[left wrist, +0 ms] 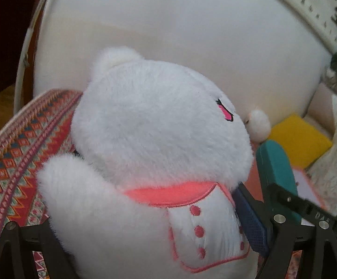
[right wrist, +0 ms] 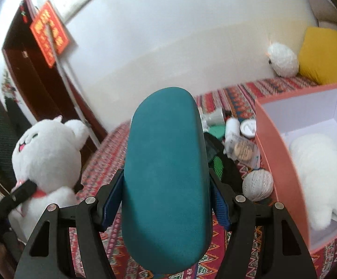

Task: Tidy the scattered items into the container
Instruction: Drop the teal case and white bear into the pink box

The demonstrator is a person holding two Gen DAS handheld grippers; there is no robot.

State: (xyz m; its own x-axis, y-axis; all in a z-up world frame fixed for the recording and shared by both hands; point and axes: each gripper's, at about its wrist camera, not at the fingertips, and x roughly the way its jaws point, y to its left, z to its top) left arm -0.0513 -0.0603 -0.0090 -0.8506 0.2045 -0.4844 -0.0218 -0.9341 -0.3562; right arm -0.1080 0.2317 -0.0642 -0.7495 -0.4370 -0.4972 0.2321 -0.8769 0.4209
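- The left hand-held gripper [left wrist: 149,237] is clamped on a fluffy white plush cat with a pink collar and pink-dotted bib [left wrist: 159,153]; its blue-padded fingers [left wrist: 250,220] press into the toy's body, which fills most of the left wrist view.
- In the right wrist view the same plush cat [right wrist: 47,153] sits upright above the red patterned woven cloth [right wrist: 112,153], well to the left of the container, with a black finger across its neck.
- The right hand-held gripper [right wrist: 166,200] is pinching a teal, oval, felt-covered hard case [right wrist: 166,169] between its blue pads, the case standing on end and pointing away from the camera.
- The salmon-pink cardboard box with a white interior [right wrist: 282,153] stands at the right on the cloth, open at the top; a white fluffy plush toy [right wrist: 319,176] already lies inside it.
- Just beside the box's left wall rests a ball of pale grey twine [right wrist: 258,184].
- Behind the twine lies a loose cluster: a clear packet holding a round tan item [right wrist: 243,148], a white round lid [right wrist: 248,127] and a black and green object [right wrist: 217,162], too jumbled to identify further.
- A yellow cushion [right wrist: 326,55] and a small white fluffy ball [right wrist: 283,60] lie against the far wall.
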